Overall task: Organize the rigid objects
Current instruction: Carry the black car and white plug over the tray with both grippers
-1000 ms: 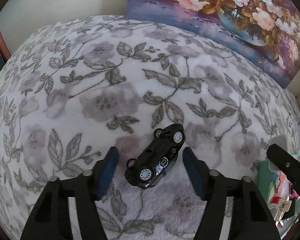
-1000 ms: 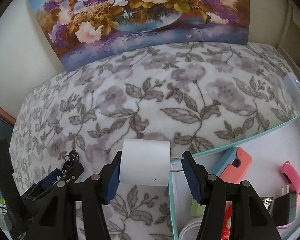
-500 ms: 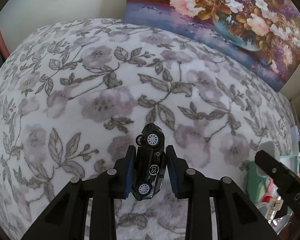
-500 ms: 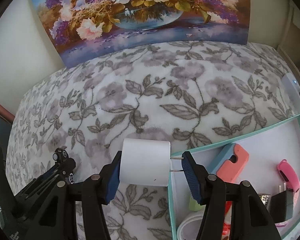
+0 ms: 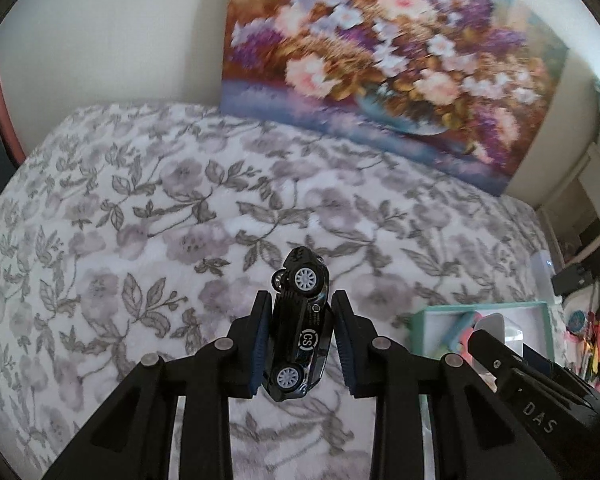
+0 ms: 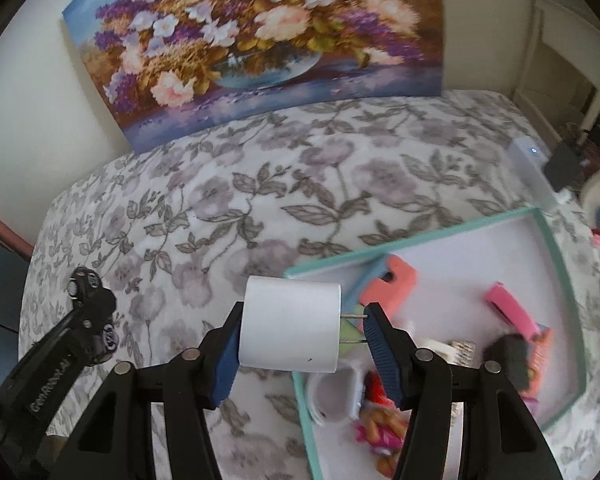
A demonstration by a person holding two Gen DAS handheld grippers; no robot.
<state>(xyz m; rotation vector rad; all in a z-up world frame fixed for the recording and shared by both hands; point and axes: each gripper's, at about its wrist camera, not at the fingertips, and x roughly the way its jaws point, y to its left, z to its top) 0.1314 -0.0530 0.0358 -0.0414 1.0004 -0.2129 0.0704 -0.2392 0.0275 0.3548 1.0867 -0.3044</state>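
Observation:
A black toy car [image 5: 302, 328] with grey wheels hangs nose-up above the flowered blanket, and my left gripper [image 5: 301, 300] is shut on its sides. In the right wrist view the same car [image 6: 92, 304] shows at the far left in that gripper's tips. My right gripper [image 6: 304, 316] is shut on a white plug adapter [image 6: 290, 324]: the left pad presses its flat end and the two metal prongs meet the right pad. It hangs over the near-left corner of a teal-rimmed box [image 6: 556, 248]. That box [image 5: 420, 312] also appears at the lower right of the left wrist view.
The box holds a coral case [image 6: 392, 280], a pink clip [image 6: 512, 312], a white cup [image 6: 336, 396] and several small toys. A flower painting [image 6: 260, 40] leans on the wall behind the blanket [image 6: 300, 184]. A white device [image 6: 532, 168] lies at the far right edge.
My left gripper closed on the toy car, turned it nose-up and lifted it off the blanket. My right gripper rose with the white adapter, and more of the box shows beneath it.

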